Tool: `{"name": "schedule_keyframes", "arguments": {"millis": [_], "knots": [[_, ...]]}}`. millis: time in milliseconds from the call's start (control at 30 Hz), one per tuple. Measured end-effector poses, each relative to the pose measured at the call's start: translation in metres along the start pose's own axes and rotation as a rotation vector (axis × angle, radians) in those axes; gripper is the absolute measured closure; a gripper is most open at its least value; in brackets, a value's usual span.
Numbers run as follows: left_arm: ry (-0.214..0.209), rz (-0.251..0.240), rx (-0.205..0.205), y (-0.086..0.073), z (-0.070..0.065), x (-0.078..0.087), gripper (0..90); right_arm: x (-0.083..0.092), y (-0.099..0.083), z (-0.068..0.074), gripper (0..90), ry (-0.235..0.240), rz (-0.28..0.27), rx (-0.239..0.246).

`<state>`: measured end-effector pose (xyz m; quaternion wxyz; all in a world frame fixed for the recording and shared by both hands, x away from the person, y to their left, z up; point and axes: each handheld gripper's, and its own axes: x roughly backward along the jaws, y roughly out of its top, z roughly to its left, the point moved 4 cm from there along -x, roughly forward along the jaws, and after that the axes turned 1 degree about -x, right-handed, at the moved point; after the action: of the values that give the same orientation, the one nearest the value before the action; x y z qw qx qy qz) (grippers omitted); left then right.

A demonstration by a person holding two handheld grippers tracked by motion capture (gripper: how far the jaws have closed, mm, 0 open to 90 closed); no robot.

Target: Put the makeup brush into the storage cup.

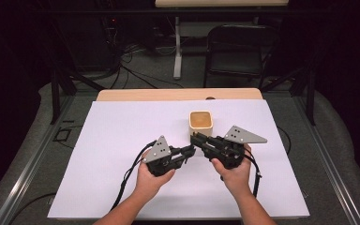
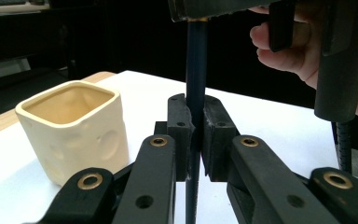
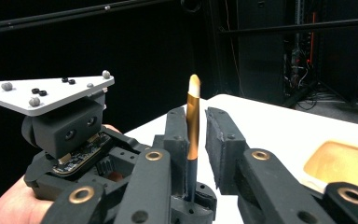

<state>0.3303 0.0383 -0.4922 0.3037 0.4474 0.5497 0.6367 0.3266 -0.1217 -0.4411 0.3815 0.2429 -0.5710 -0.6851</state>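
Note:
A dark blue pencil (image 2: 196,70) with a gold band and a cream tip (image 3: 193,126) stands upright between the two grippers at mid-table. My left gripper (image 1: 191,150) is shut on its lower shaft, with both pads (image 2: 179,121) pressed against it. My right gripper (image 1: 195,138) meets it from the right, and the pencil's upper end stands between its jaws (image 3: 196,116). The pencil lies against one pad and a narrow gap shows at the other. A cream square cup (image 1: 200,123) stands just behind the grippers, open and with nothing inside (image 2: 74,126).
A white sheet (image 1: 122,140) covers the wooden table (image 1: 168,94). A black folding chair (image 1: 239,47) and a desk leg stand beyond the far edge. Cables trail from both grippers toward the near edge.

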Motion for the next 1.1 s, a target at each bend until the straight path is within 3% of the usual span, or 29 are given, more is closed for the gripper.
{"name": "schedule_keyframes", "arguments": {"millis": [233,500,767,1100], "knots": [[-0.002,0.000,-0.002,-0.0004,0.0001,-0.0008,83.4,0.0000,-0.0003,0.0010,83.9,0.010,0.003,0.025],[0.005,0.000,-0.014,-0.0001,-0.0011,-0.0007,83.0,0.0010,0.0003,-0.0005,84.1,0.023,0.009,0.016],[0.034,0.020,-0.022,0.0020,-0.0013,0.0016,70.4,0.0041,0.0044,-0.0012,84.1,-0.001,0.027,0.041],[0.013,0.014,-0.045,0.0061,-0.0039,0.0015,73.5,0.0015,0.0023,0.0011,84.1,-0.009,0.083,0.077]]}}
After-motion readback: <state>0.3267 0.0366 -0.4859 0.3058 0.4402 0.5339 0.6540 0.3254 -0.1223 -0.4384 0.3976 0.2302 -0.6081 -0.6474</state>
